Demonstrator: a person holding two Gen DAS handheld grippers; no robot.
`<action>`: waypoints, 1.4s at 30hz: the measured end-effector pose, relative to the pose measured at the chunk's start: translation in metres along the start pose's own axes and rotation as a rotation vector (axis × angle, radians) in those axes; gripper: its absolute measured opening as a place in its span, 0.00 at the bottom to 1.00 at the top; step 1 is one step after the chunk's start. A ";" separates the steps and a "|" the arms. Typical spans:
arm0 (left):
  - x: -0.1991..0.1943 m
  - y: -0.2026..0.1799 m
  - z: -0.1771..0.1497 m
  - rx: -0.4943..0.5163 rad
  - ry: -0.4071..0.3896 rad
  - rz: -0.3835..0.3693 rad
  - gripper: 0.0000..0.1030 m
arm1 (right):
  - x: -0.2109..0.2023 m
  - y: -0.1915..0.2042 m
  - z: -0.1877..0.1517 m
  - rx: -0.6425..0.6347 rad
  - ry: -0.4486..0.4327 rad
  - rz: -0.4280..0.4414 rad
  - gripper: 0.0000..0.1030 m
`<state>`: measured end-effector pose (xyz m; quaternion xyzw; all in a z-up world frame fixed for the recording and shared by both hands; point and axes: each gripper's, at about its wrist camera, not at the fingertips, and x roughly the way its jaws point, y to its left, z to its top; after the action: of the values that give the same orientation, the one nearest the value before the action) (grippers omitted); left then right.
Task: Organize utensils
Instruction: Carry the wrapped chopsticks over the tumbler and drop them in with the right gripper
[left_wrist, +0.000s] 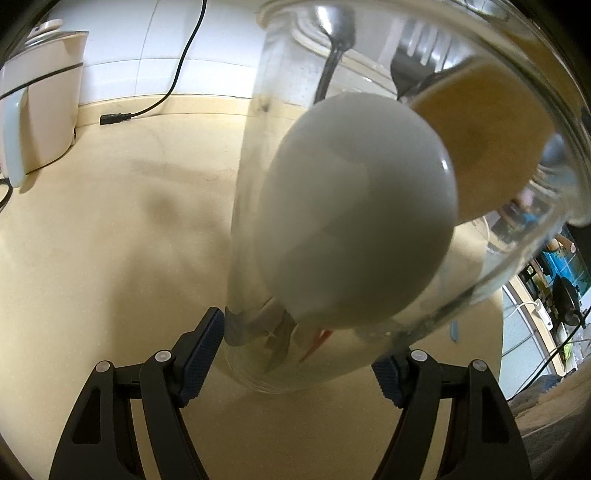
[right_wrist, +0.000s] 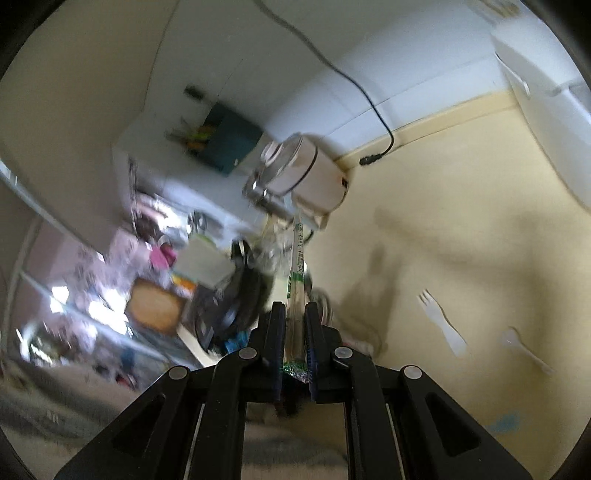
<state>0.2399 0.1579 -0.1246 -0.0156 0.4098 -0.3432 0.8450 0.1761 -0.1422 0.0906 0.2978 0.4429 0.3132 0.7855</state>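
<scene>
In the left wrist view my left gripper (left_wrist: 299, 354) is shut on a tall clear glass jar (left_wrist: 251, 221), gripping its base. The jar holds a white ladle-like spoon (left_wrist: 354, 214), a wooden spoon (left_wrist: 480, 140), a metal spoon (left_wrist: 332, 40) and a black fork (left_wrist: 410, 70). In the right wrist view my right gripper (right_wrist: 295, 314) is shut on a long clear wrapped packet of chopsticks with green print (right_wrist: 297, 266), lifted off the counter. A white plastic fork (right_wrist: 441, 323) and a white plastic spoon (right_wrist: 526, 349) lie on the beige counter (right_wrist: 461, 221) to the right.
A white cooker (left_wrist: 40, 107) stands at the counter's back left, also in the right wrist view (right_wrist: 314, 177). A black power cord with plug (left_wrist: 118, 118) lies along the wall. A blue mark (right_wrist: 502, 422) is on the counter. Cluttered shelves lie beyond the counter edge (right_wrist: 147, 280).
</scene>
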 end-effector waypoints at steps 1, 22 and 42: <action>0.000 0.000 0.000 0.000 0.000 0.000 0.76 | -0.009 0.006 -0.002 -0.012 0.008 -0.003 0.10; -0.001 -0.003 -0.001 0.001 0.000 0.001 0.76 | 0.007 0.099 0.026 -0.318 0.463 -0.268 0.10; -0.003 -0.009 -0.003 0.000 -0.004 0.013 0.76 | 0.050 0.116 0.061 -0.488 0.656 -0.350 0.10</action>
<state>0.2314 0.1532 -0.1213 -0.0135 0.4084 -0.3378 0.8479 0.2244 -0.0432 0.1779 -0.0907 0.6256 0.3489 0.6919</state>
